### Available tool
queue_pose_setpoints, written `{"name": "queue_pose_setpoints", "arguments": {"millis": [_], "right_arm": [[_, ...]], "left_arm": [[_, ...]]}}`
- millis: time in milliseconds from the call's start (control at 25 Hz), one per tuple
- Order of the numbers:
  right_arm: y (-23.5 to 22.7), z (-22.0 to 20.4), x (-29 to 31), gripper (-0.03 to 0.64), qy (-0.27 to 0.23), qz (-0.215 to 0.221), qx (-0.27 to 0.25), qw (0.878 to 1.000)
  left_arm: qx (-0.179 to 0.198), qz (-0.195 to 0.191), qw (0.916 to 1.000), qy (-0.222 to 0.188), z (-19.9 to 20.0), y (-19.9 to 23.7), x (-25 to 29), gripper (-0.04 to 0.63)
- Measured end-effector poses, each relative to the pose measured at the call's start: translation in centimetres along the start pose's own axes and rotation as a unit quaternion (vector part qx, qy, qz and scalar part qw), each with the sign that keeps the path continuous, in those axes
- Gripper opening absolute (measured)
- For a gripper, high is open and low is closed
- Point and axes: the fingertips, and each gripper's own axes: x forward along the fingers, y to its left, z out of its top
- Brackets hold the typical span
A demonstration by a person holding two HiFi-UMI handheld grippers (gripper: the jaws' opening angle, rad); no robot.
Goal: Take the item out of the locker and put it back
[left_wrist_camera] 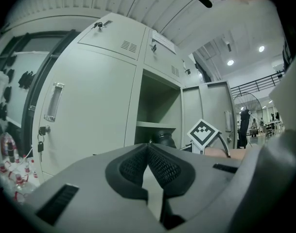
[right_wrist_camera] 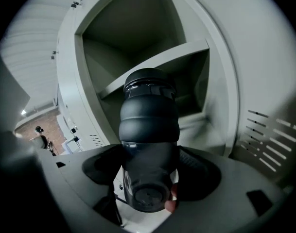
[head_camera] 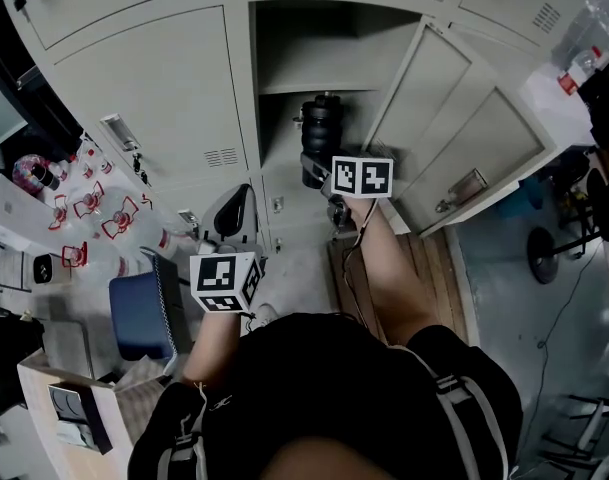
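Observation:
A black ribbed bottle (head_camera: 321, 128) (right_wrist_camera: 148, 140) is held lying along the jaws, at the mouth of the open locker compartment (head_camera: 319, 58), just under its shelf (right_wrist_camera: 152, 67). My right gripper (head_camera: 322, 171) (right_wrist_camera: 150, 174) is shut on the bottle's lower body, with pads (right_wrist_camera: 199, 171) against both sides. A fingertip shows under the bottle's base. My left gripper (head_camera: 236, 206) (left_wrist_camera: 148, 152) hangs lower left of the locker, shut and empty. In the left gripper view the bottle (left_wrist_camera: 163, 139) and the right gripper's marker cube (left_wrist_camera: 203, 132) show in front of the opening.
The locker door (head_camera: 454, 138) stands swung open to the right. Closed locker doors (head_camera: 164, 88) flank the opening, and keys (left_wrist_camera: 40, 135) hang in one. A table with several small bottles (head_camera: 84, 208), a blue chair (head_camera: 144, 313) and a cardboard box (head_camera: 64, 408) are on the left.

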Motion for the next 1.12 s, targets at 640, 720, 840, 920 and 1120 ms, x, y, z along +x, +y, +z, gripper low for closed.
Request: {"name": "queue_pose_setpoints", "arguments": {"millis": [640, 720, 840, 920, 1120], "right_arm": [[4.1, 2.0, -7.3, 0.368, -0.189, 0.029, -0.087, 0.978], [4.8, 2.5, -8.8, 0.368, -0.207, 0.031, -0.097, 0.973], [5.8, 3.1, -11.1, 0.368, -0.228, 0.029, -0.113, 0.967], [6.2, 3.2, -12.6, 0.368, -0.239, 0.026, -0.123, 0.963], [6.7, 2.1, -15.6, 0.368, -0.250, 0.022, -0.135, 0.959]], "left_arm": [[0.010, 0.000, 0.9999, 0.002, -0.1, -2.2, -0.4, 0.012], [0.011, -0.003, 0.9999, 0.001, 0.0, -2.7, -0.4, 0.012], [0.013, -0.008, 0.9999, -0.001, 0.2, -3.5, -0.4, 0.012], [0.012, -0.010, 0.9999, -0.002, 0.2, -4.0, -0.4, 0.012], [0.009, -0.008, 0.9999, -0.006, 0.4, -5.2, -0.8, 0.012]]}}
